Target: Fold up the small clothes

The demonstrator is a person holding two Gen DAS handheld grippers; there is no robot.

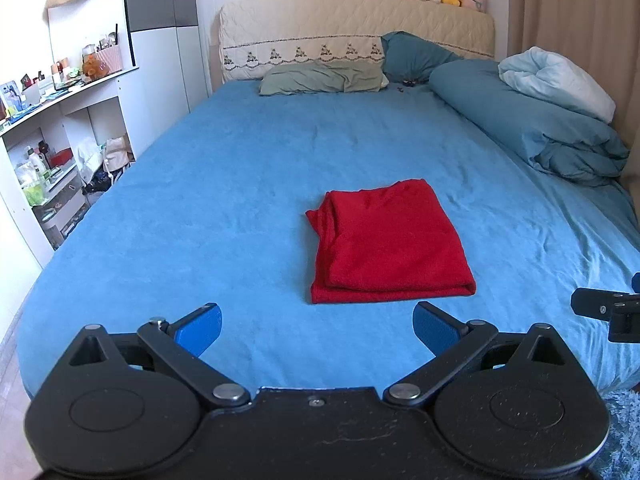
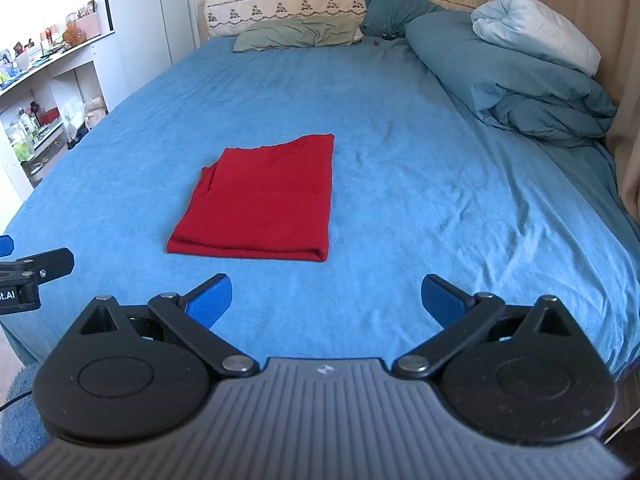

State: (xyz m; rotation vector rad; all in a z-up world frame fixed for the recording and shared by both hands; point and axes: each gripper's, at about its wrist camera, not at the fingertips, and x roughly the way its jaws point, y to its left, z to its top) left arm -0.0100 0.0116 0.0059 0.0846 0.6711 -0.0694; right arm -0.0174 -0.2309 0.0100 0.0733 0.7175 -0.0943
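The red cloth (image 1: 390, 242) lies folded flat on the bed (image 1: 240, 168), so the folding seems finished. The left gripper (image 1: 318, 326) and the right gripper (image 2: 326, 300) hang near the bed's near edge, both spread wide and holding nothing, probably to leave the cloth undisturbed.

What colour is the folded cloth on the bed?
Red, plain with no pattern; the cloth shows best in the right wrist view.
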